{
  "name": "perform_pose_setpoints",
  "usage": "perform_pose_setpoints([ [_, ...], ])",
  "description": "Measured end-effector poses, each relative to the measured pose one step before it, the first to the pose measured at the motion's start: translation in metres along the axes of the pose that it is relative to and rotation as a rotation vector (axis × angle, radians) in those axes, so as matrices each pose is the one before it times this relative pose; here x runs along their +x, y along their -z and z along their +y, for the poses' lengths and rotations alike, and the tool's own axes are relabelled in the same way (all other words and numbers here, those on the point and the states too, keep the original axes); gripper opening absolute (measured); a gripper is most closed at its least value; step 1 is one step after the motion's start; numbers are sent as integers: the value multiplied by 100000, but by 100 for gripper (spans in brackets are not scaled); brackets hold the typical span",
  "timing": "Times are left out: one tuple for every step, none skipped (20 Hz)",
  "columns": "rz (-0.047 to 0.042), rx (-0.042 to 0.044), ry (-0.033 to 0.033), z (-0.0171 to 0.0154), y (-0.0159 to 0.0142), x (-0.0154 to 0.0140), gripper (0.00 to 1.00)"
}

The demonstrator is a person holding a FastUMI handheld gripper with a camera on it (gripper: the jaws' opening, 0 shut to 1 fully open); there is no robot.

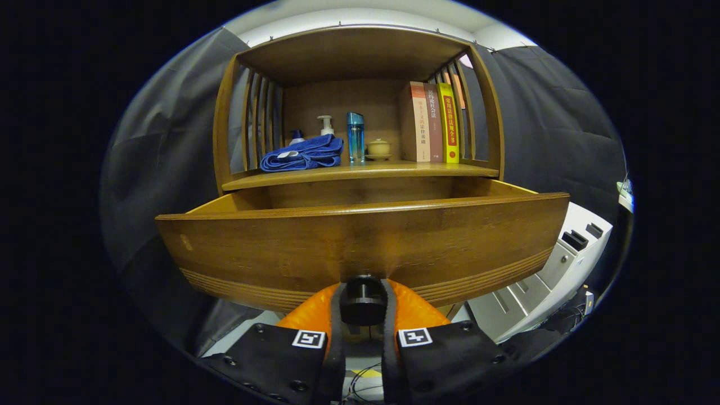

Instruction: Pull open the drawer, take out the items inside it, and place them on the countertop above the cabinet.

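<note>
Tongs (363, 306) clamp round knob (363, 298); wooden drawer (360, 242) open.

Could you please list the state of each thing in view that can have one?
drawer: pulled open, its inside hidden behind the front panel
drawer knob: held between the fingers
gripper: fingers closed on the knob
blue towel: folded, lying on the countertop
pump bottle: upright
blue bottle: upright, capped
books: standing upright, closed

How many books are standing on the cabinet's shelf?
3, upright side by side at the shelf's right end: a tan book, a brown book, a yellow book. More may hide behind the slats.
</note>
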State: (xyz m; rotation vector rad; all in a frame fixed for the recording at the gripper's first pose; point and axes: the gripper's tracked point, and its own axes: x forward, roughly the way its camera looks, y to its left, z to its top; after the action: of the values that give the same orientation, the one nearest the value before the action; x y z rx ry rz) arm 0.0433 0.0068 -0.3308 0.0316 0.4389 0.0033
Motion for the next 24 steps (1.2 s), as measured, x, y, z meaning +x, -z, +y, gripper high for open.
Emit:
perform_pose_setpoints([
  [409,-20,-58,-7,94,-348,34],
  [245,-234,-502,149,23,-448,34],
  [-373,33,-197,-99,96,-385,34],
  [85,225,-180,-16,133,-271,34],
  [532,-71,-134,19,227,-278,34],
  [258,470,76,-21,271,-159,34],
  [419,270,-3,8,369,-33,34],
  [517,201,105,-73,511,-3,34],
  [-142,63,-642,95,252,-68,34],
  [-690,-137,486,-198,120,366,34],
  [-1295,166,-398,72,-345,-304,33],
  [-207,-681,542,-138,-55,141,34],
  [-711,-541,-16,158,35,-238,38],
  [183,-55,-304,93,173,-37,43],
  [-544,461,195,-14,-145,16,49],
  [108,-11,230,-74,-48,-129,51],
  [682,-64,-621,217,366,155,53],
  [368,310,-265,37,179,93,56],
  [-16,625,6,-96,78,25,68],
  [252,497,29,-39,175,127,79],
  [473,326,-418,107,193,-56,85],
  [-87,269,-71,15,25,33,91],
  [-1042,164,28,-63,-331,-62,97],
  [-1473,-576,-106,6,-540,-267,97],
])
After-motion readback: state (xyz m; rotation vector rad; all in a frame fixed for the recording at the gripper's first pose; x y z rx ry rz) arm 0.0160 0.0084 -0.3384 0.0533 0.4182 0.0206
